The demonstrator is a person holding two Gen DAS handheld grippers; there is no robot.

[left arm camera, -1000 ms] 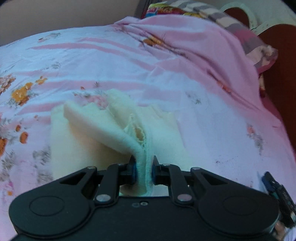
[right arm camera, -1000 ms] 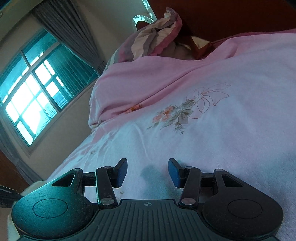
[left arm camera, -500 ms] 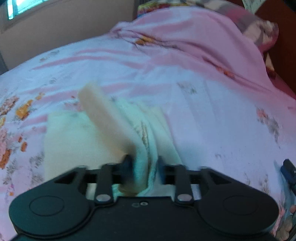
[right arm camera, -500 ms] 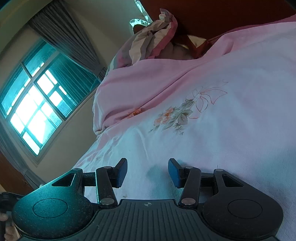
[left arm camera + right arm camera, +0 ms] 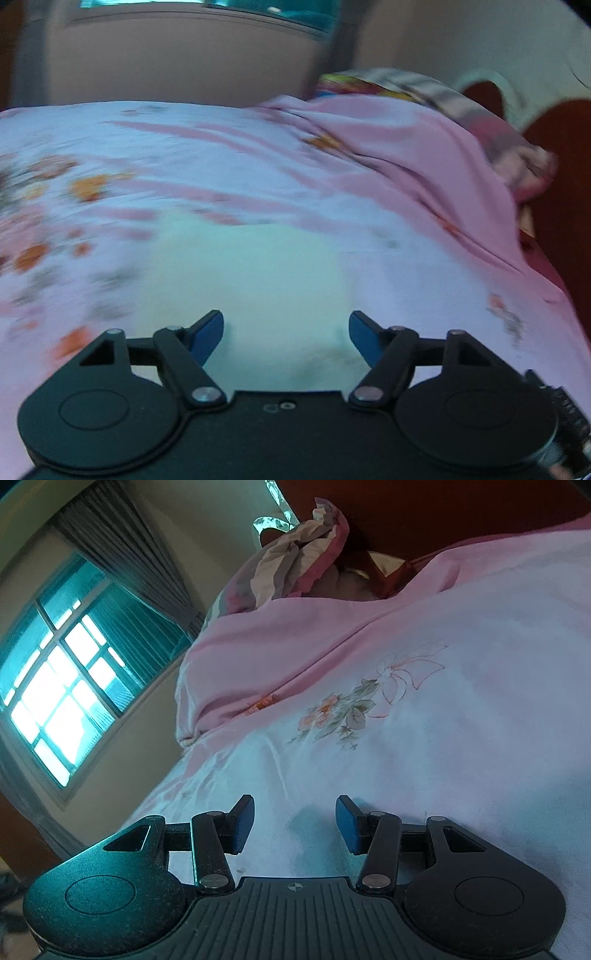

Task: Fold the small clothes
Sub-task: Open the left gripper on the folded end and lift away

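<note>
Left wrist view, blurry: left gripper (image 5: 286, 334) jaws opening, nothing pinched, over cream cloth (image 5: 251, 277) on bedsheet (image 5: 424, 280). Risk: released fold springs open. Right gripper (image 5: 294, 823) open, empty, near sheet.

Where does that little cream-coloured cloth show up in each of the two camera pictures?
Left wrist view: the cream cloth lies blurred at lower centre on the bedsheet, just ahead of the left gripper, whose jaws are opening with nothing clamped.
Right wrist view: not in it.
Shared landmark: the striped pillow at the head of the bed.
</note>
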